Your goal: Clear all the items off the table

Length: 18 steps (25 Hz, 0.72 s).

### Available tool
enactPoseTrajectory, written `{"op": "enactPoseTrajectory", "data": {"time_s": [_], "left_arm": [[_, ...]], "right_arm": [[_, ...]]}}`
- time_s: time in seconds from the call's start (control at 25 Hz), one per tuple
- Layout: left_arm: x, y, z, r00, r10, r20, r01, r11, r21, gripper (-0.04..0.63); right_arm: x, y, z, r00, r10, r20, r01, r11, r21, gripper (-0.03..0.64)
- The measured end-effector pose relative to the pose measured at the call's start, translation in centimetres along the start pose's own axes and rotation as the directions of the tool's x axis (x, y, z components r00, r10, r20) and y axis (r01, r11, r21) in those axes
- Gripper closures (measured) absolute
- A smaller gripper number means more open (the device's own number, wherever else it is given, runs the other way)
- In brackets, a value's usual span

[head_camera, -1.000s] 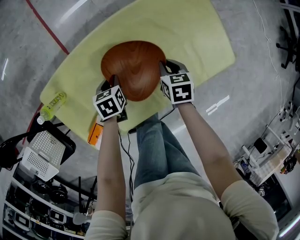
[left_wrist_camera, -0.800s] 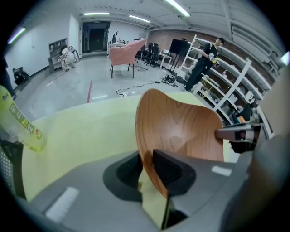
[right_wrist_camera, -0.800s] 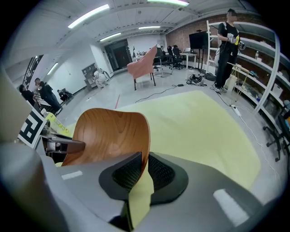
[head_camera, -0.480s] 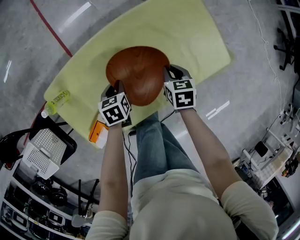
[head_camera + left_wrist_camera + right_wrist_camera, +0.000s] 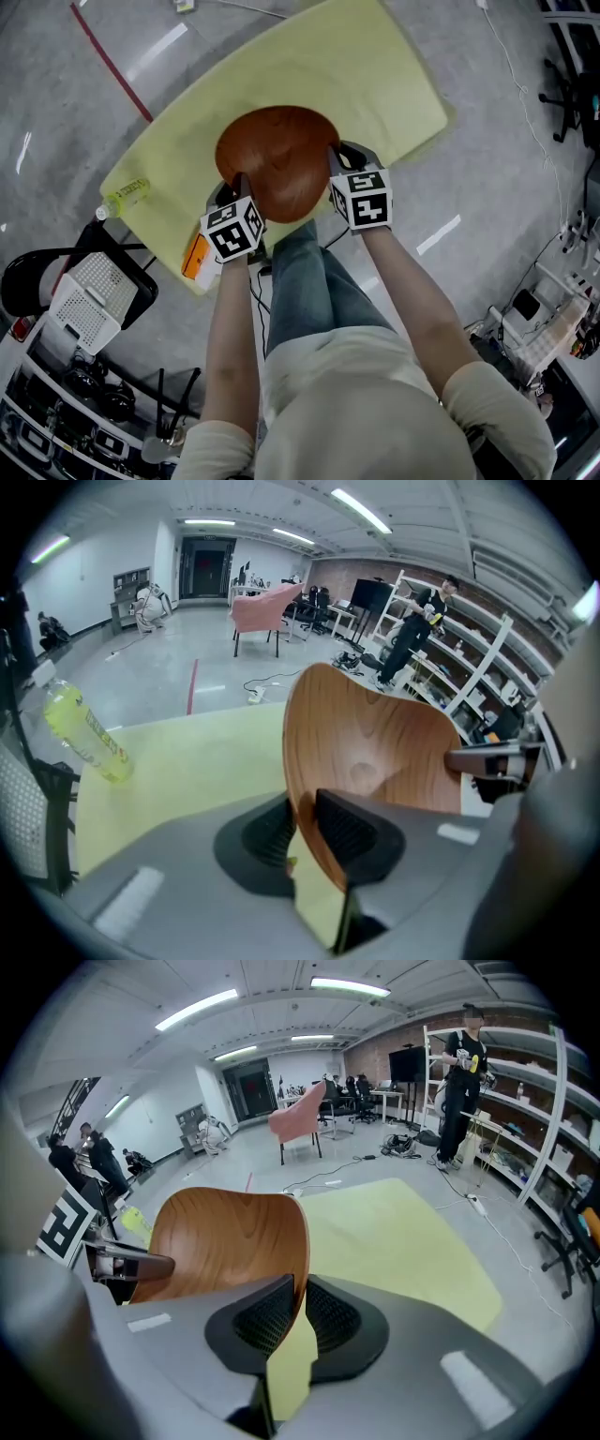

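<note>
Over yellow table (image 5: 375, 84), grey floor (image 5: 506, 169), L hand-held gripper (image 5: 302, 825) & R hand-held gripper (image 5: 302, 1314) clamp wooden bowl (image 5: 277, 155).

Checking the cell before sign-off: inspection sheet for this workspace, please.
Surface: yellow-green tabletop, mostly bare.
Job's things: brown oval wooden bowl, gripped at two sides of its rim; clear plastic bottle of yellow-green drink at the table's left edge; orange box at the near edge.
Clutter: nothing seen.
Grippers: left gripper shut on the bowl's rim; right gripper likewise.
Cables: white power strip lead on the floor beyond the table.
Surroundings: pink chair, metal shelving, people standing by.
</note>
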<state>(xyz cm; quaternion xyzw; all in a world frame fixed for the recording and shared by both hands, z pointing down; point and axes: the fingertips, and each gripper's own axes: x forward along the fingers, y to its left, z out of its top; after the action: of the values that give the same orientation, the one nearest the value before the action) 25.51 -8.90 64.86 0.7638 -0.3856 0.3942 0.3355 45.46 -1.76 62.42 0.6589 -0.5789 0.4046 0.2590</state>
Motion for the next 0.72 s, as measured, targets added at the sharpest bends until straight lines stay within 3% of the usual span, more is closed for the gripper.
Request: {"op": "enactPoseTrajectory", "data": {"time_s": [0.72], "left_arm": [[-10.2, -1.3, -2.6, 0.997, -0.036, 0.062, 0.036, 0.999, -0.001, 0.526]], "right_arm": [[-10.1, 3.6, -1.4, 0.996, -0.002, 0.094, 0.002, 1.000, -0.004, 0.581]]}}
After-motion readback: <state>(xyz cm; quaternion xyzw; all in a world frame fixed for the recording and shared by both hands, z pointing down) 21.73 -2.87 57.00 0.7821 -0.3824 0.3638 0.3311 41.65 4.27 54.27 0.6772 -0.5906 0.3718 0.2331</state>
